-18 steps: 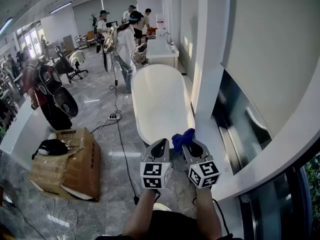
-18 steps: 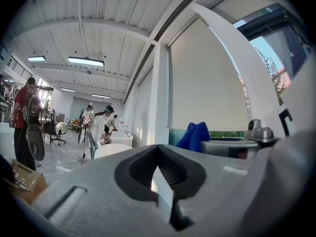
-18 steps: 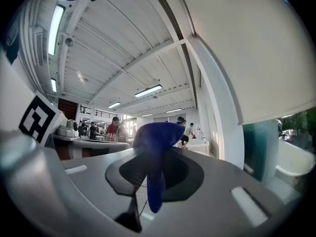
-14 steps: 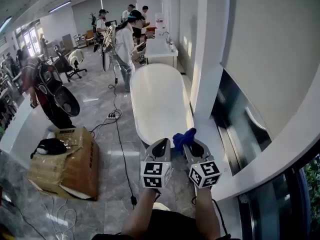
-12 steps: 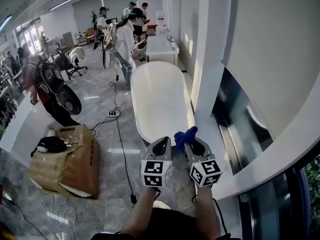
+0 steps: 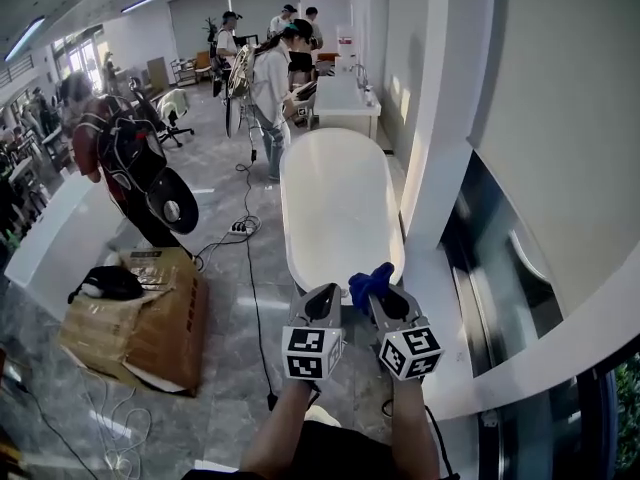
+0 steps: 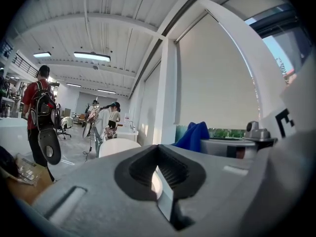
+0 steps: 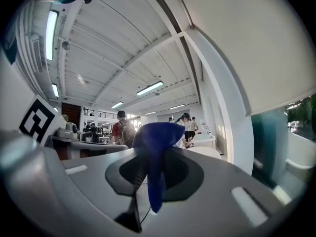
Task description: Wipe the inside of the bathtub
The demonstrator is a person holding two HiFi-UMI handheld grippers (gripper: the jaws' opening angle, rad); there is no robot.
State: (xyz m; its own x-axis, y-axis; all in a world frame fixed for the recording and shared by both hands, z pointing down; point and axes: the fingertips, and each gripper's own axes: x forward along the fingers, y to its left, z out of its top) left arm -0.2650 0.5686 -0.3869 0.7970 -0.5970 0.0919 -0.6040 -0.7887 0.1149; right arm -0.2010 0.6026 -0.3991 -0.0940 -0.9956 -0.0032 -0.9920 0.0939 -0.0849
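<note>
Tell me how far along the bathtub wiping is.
Done: the blue cloth is clamped in the right tool. In hand: both tools hover short of the bathtub, the left tool shut and empty. Left: all the wiping; the cloth touches no part of it.

The room is bright. Long lights (image 7: 91, 57) glow on the ceiling (image 7: 118, 33), and daylight comes in from the right. The white bathtub (image 6: 335, 208) shines. Every picture bends round at the edges and has dark corners. The blue cloth (image 8: 155, 147) close to the camera looks fuzzy.
</note>
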